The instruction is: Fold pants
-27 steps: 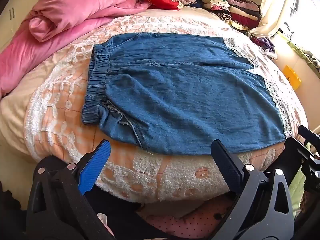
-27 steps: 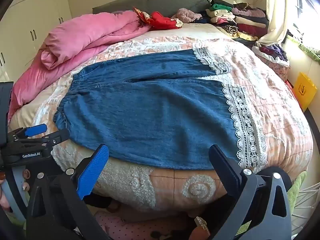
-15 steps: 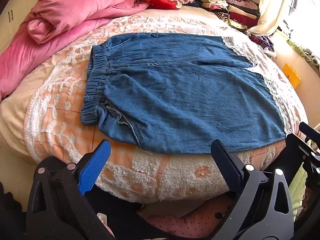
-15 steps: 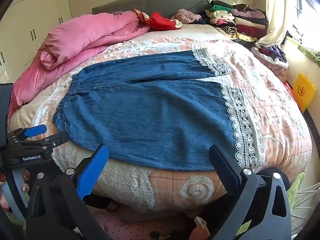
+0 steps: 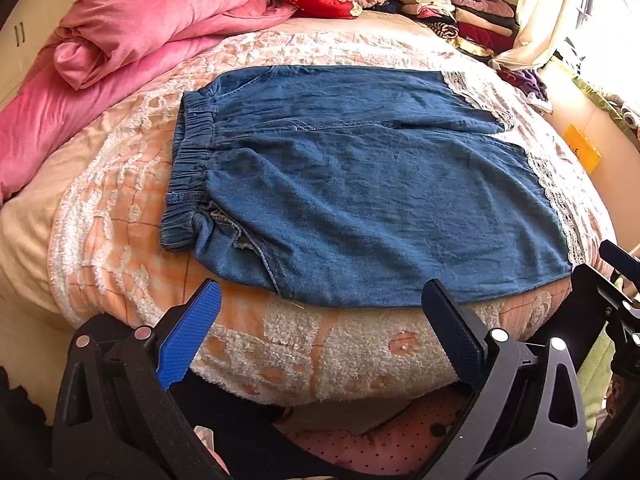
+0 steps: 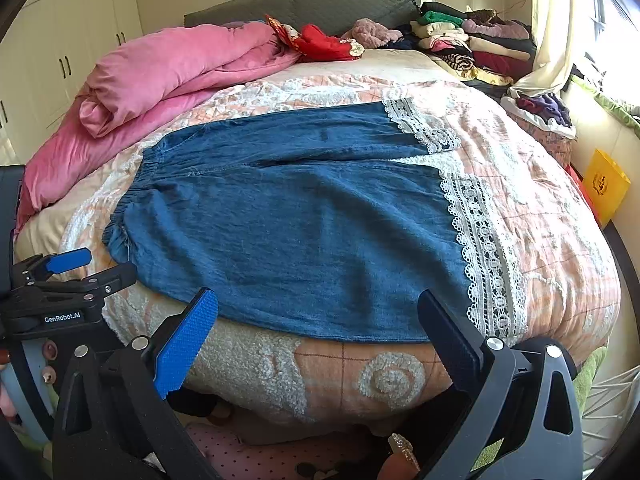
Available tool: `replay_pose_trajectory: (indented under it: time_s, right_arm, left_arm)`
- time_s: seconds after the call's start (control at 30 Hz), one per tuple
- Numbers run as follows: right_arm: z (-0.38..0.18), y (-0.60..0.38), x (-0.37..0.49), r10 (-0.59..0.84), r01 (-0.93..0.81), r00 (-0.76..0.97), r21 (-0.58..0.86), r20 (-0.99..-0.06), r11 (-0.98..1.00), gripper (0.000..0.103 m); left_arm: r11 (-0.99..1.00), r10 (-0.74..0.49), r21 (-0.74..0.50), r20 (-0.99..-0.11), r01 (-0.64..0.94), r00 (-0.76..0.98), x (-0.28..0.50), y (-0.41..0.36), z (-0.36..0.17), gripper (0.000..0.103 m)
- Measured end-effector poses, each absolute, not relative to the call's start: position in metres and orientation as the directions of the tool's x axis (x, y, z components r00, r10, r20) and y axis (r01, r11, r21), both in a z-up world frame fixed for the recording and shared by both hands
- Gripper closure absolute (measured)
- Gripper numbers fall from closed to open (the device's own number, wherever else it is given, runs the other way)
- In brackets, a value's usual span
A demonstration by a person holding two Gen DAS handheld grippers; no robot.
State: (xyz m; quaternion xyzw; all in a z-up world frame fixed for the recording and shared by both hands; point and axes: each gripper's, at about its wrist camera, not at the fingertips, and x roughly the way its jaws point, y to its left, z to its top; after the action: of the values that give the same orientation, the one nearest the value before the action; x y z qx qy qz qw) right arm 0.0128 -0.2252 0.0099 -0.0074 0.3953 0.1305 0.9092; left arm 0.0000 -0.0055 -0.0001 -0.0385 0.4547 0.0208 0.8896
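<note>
Blue denim pants (image 5: 360, 184) with white lace cuffs (image 6: 484, 256) lie flat across the bed, elastic waistband (image 5: 188, 172) to the left, legs to the right. They also show in the right wrist view (image 6: 304, 220). My left gripper (image 5: 320, 300) is open and empty, just short of the pants' near edge by the waist end. My right gripper (image 6: 318, 312) is open and empty, at the near hem of the front leg. The left gripper also shows at the left edge of the right wrist view (image 6: 76, 276).
The bed has a peach and white quilt (image 5: 112, 208). A pink duvet (image 5: 132, 36) is bunched at the back left. Stacked folded clothes (image 6: 468, 44) and red cloth (image 6: 324, 44) sit at the head. A yellow bag (image 6: 606, 186) stands right of the bed.
Both grippers have drifted very slightly toward the pants. Both stay open and the pants have not moved.
</note>
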Motion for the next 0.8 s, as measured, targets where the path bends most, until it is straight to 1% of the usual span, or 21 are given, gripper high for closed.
replay_pose_trajectory:
  time_s: [0.8]
  right_arm:
    - [0.0109, -0.2241, 0.0122, 0.233, -0.247, 0.656, 0.088, -0.718, 0.965, 0.004]
  left_arm:
    - [0.996, 0.003, -0.048, -0.809, -0.071, 0.587, -0.0001, -0.0044, 0.0010, 0.009]
